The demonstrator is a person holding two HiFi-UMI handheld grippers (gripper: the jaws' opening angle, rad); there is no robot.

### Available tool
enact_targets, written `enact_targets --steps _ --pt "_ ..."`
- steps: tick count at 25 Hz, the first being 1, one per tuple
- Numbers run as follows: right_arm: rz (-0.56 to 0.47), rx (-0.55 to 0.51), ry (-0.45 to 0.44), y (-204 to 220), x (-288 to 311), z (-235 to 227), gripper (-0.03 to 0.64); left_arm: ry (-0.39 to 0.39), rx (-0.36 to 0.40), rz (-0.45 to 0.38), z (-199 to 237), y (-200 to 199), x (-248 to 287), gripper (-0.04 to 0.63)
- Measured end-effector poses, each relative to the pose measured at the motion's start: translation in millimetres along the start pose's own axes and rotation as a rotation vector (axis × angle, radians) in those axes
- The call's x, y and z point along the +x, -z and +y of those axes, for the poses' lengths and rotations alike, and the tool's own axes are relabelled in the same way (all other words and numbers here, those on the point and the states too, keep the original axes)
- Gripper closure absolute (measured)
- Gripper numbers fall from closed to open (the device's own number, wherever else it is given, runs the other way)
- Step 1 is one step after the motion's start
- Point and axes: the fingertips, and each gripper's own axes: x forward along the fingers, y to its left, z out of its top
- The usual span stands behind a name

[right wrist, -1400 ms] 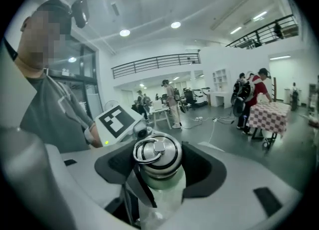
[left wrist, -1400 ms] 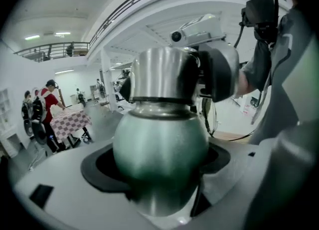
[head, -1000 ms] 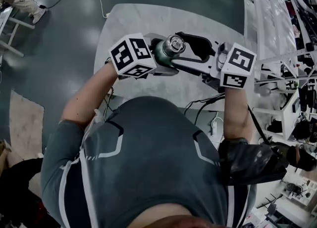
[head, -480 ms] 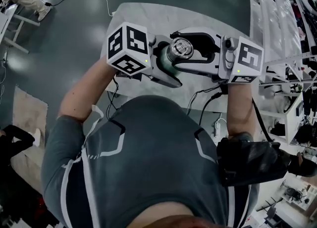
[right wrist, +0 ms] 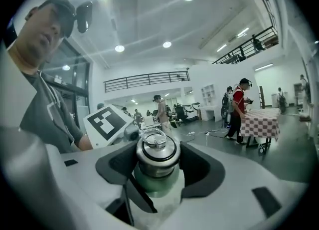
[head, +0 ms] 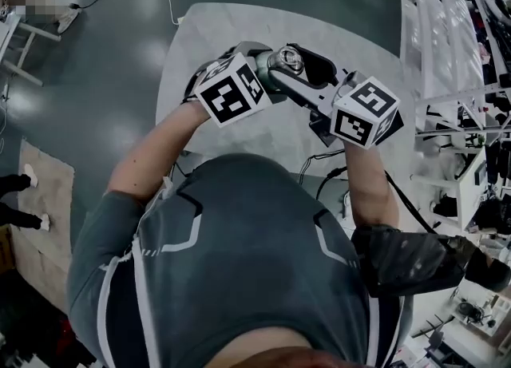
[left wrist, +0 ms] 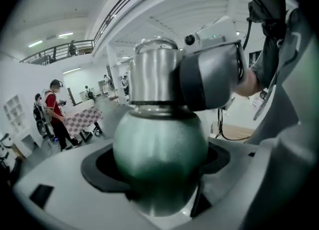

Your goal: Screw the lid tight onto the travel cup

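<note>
left forearm (head: 152, 159): bare, reaching up from the near edge of the table (head: 239, 23); it now slants more to the right than a second ago.
left marker cube (head: 231, 93): it has rolled, so a different face is turned up, and it sits a little further right than before.
left gripper (head: 263, 75): its claw is pinching the travel cup low on the body, the dark pads snug against both sides, as in the earlier frames.
travel cup (left wrist: 159, 144): green, rounded body with a steel collar, held up in the air over the middle of the table, not standing on it; it has shifted towards the far edge and leans more than a second ago.
lid (right wrist: 157, 151): steel with a small ring on top, sitting on the cup's mouth between the right claw's pads.
right gripper (head: 303, 63): its claw is spread wide around the lid and has just been closing in; the pads lie just beside the lid's sides, and i see no clear squeeze.
right marker cube (head: 363, 111): it has tipped onto a corner and drawn in leftwards, so the two cubes stand closer together than before.
right forearm (head: 371, 183): comes up over the table's near right corner, now angled inward.
shelving (head: 455, 39): white racks beyond the table's right edge, unchanged.
</note>
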Motion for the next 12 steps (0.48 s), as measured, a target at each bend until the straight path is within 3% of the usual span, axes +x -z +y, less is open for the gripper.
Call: enact_targets --steps 3,6,8,12 --pt "-0.011 -0.007 -0.077 -4 -2 10 0.339 0.157 -0.032 -0.077 -16 -7 -6 0.193" --pt "-0.041 -0.095 -0.328 -25 -19 42 0.305 0.404 -0.037 -0.22 -44 -34 -36 0.193" --pt "-0.073 -0.144 -0.484 -38 -31 62 0.304 0.535 -0.002 -0.279 -60 -48 -59 0.193" --pt "-0.096 -0.236 -0.651 -50 -37 84 0.305 0.727 0.069 -0.304 -87 -56 -83 0.193"
